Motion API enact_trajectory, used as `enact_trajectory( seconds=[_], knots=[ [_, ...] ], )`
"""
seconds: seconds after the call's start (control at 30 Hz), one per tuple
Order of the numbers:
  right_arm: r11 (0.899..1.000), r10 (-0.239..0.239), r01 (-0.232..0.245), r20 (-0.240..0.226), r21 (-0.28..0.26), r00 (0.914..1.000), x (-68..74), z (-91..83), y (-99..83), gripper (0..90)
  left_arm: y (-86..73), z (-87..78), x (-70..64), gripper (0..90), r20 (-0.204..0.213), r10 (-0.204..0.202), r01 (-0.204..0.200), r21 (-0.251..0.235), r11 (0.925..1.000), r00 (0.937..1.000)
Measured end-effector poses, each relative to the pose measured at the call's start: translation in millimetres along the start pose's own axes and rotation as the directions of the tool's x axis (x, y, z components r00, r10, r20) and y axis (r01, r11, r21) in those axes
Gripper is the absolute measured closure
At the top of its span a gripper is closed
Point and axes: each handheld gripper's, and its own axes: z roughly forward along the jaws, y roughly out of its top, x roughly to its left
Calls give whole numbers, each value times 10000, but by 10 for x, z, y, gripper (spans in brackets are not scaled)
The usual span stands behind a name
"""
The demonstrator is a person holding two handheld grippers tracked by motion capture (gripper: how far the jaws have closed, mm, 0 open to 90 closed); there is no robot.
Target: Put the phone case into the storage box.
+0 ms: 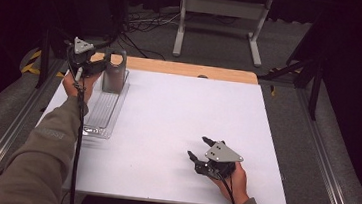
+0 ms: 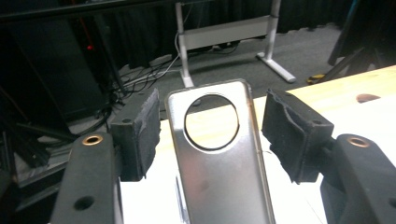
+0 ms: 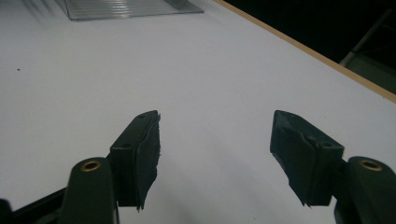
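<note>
Phone case [image 1: 113, 71] upright in the clear tray [image 1: 97, 124], upper left of frame — left hand-held gripper [image 1: 93, 66] wide around it, not pinching yet. Centre pads, squeeze gently — right hand-held gripper [image 1: 198, 149] idle, wide

Beneath and ahead of the right fingers [image 3: 140, 149]: white tabletop [image 3: 210, 70], matte. Just beyond the left fingers [image 2: 137, 135]: pale wooden strip [image 2: 364, 79] along the table's far edge, with a dark knot [image 2: 367, 98] off to their right. Farther past them, on grey carpet [image 2: 308, 46]: white desk frame [image 2: 224, 30] and loose black cables [image 2: 149, 70]. Behind all, black curtain [image 2: 219, 11].
</note>
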Motion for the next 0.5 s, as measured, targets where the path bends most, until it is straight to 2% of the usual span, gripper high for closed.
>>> enact_trajectory(
  seconds=[0.1, 0.23, 0.33, 0.37, 0.5],
  knots=[
    [9998, 70, -70, 21, -165, 10000, -25, -1, 35, 336, -11, -71, -32, 333, 208, 86, -84, -109, 9999, 9997],
    [9997, 123, -123, 22, -228, 9999, -54, -2, 51, 332, -2, -156, -85, 282, 372, 433, -426, -195, 9989, 9984],
    [9995, 141, -140, 42, -273, 9999, -69, -9, 61, 331, 1, -199, -112, 239, 597, 475, -461, -253, 9986, 9971],
    [9995, 132, -130, 72, -285, 9999, -74, -10, 63, 330, -2, -215, -118, 231, 782, 492, -466, -341, 9983, 9957],
    [9994, 159, -154, 149, -323, 9998, -93, -23, 68, 328, -9, -258, -163, 206, 1068, 651, -611, -400, 9973, 9921]
  ],
)
